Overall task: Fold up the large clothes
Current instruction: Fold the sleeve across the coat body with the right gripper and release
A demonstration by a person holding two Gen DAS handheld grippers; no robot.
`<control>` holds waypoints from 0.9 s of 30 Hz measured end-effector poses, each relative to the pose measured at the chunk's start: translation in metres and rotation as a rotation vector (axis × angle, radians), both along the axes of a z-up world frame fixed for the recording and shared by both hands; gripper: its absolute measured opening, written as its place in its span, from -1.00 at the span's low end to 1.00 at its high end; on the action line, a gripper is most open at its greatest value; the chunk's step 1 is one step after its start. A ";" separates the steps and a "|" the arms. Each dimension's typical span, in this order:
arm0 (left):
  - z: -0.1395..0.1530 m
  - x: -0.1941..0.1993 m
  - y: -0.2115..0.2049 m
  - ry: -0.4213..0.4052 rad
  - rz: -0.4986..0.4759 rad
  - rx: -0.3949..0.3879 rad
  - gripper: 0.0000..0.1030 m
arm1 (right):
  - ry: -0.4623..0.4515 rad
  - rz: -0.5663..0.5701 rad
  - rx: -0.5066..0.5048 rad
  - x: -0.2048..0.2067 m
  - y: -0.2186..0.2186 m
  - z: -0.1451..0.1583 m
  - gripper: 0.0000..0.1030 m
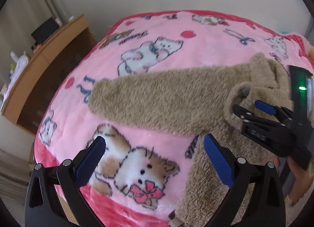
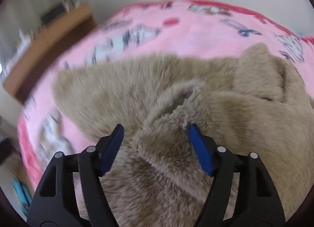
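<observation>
A tan fleece garment (image 1: 157, 99) lies on a pink cartoon-print blanket (image 1: 176, 50), with one sleeve stretched out to the left. My left gripper (image 1: 154, 142) hovers open over the blanket; only blanket shows between its fingers, and its right pad (image 1: 217, 160) is at the fleece's edge. My right gripper (image 1: 249, 107) sits over a raised fold near the collar. In the right wrist view the right gripper (image 2: 155, 128) stands wide, and a hump of the fleece (image 2: 166, 140) rises between its jaws without being pinched. A metal zipper end (image 1: 173, 217) shows at the bottom.
A wooden desk (image 1: 49, 60) with bottles and a dark box stands to the left of the bed. A pale wall runs behind the bed. A person's hand (image 1: 300, 177) holds the right gripper's handle. The blanket's red border (image 1: 117, 203) marks the bed's near edge.
</observation>
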State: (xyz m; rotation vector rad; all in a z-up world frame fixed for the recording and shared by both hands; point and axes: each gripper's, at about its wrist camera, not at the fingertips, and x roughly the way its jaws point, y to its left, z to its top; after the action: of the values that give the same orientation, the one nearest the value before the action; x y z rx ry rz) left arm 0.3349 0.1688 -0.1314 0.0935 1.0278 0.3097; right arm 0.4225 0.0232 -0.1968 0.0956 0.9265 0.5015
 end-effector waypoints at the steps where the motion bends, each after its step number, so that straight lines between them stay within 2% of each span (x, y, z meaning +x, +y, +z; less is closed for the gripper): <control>1: 0.006 0.004 -0.006 -0.012 -0.022 0.006 0.91 | -0.022 -0.058 0.048 -0.009 -0.024 0.019 0.50; 3: 0.020 0.016 -0.024 -0.056 -0.085 -0.002 0.91 | -0.055 -0.153 0.116 -0.024 -0.067 0.046 0.49; 5: 0.028 0.034 -0.051 -0.079 -0.154 -0.064 0.91 | -0.082 -0.271 0.114 -0.033 -0.115 0.067 0.37; 7: 0.026 0.052 -0.076 -0.083 -0.192 -0.135 0.91 | -0.067 -0.372 0.018 -0.032 -0.163 0.073 -0.10; 8: 0.016 0.069 -0.097 -0.067 -0.201 -0.179 0.91 | -0.057 -0.392 -0.018 -0.027 -0.180 0.069 -0.23; 9: 0.009 0.080 -0.109 -0.059 -0.218 -0.212 0.91 | -0.032 -0.421 -0.065 -0.020 -0.200 0.062 -0.49; 10: -0.005 0.092 -0.123 -0.038 -0.233 -0.245 0.90 | 0.001 -0.442 -0.096 -0.009 -0.220 0.052 -0.71; 11: -0.024 0.108 -0.138 0.006 -0.247 -0.263 0.78 | 0.004 -0.454 -0.103 -0.004 -0.232 0.043 -0.80; 12: -0.046 0.122 -0.149 0.050 -0.260 -0.283 0.56 | 0.016 -0.463 -0.115 0.003 -0.243 0.034 -0.81; 13: -0.064 0.131 -0.153 0.083 -0.248 -0.280 0.44 | 0.034 -0.472 -0.130 0.009 -0.252 0.024 -0.84; 14: -0.084 0.140 -0.155 0.122 -0.220 -0.269 0.22 | 0.049 -0.480 -0.140 0.016 -0.261 0.010 -0.85; 17: -0.120 0.151 -0.153 0.170 -0.183 -0.205 0.11 | 0.146 -0.520 -0.222 0.030 -0.271 -0.027 -0.90; 20: -0.144 0.157 -0.144 0.220 -0.168 -0.223 0.08 | 0.245 -0.571 -0.249 0.029 -0.283 -0.063 -0.95; 22: -0.149 0.159 -0.141 0.223 -0.175 -0.237 0.08 | 0.278 -0.580 -0.235 0.024 -0.289 -0.081 -0.99; 27: -0.161 0.155 -0.138 0.206 -0.170 -0.232 0.08 | 0.293 -0.621 -0.203 0.023 -0.295 -0.094 -1.00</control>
State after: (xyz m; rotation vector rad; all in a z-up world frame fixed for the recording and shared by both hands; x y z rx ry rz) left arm 0.4898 0.0313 -0.2920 0.0027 1.2443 0.0244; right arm 0.4453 -0.2721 -0.2911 0.2671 1.1650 -0.1889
